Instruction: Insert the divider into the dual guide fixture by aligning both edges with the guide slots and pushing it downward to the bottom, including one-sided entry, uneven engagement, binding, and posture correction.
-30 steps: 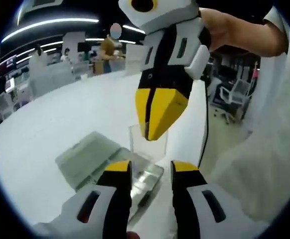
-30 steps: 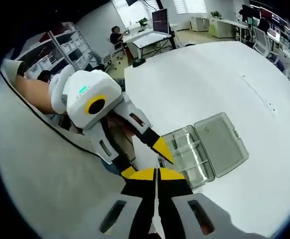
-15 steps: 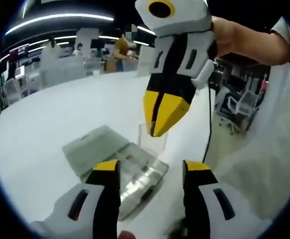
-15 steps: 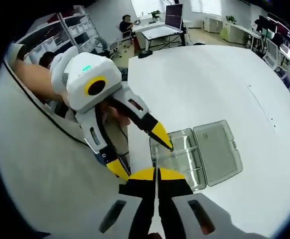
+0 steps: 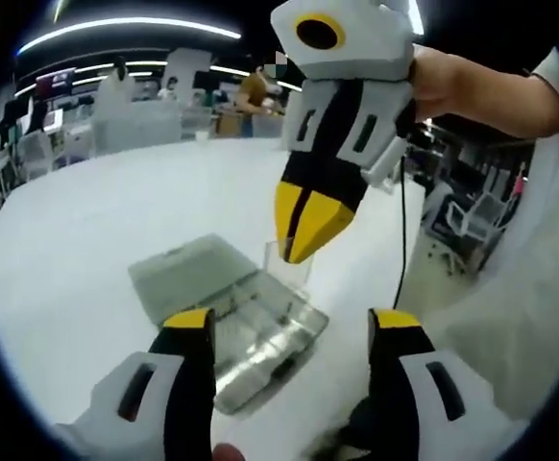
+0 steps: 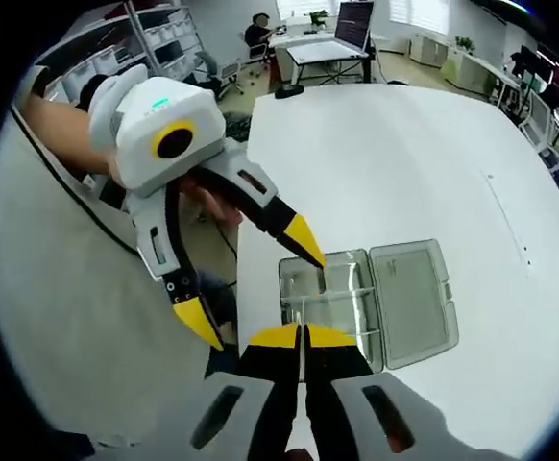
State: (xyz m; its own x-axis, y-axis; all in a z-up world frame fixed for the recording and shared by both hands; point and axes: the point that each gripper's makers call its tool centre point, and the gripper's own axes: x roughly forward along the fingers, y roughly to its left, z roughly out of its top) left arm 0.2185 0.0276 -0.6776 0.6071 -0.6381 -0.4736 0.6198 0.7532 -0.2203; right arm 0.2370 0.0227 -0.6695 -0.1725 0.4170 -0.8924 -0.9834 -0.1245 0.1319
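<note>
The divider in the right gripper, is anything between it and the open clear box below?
Nothing visible blocks it. The divider, pinched by the right gripper, hangs just above the clear box. The left gripper stands open beside the box, one jaw tip near its rim.

No legible text, labels, brands or numbers anywhere in either view.
</note>
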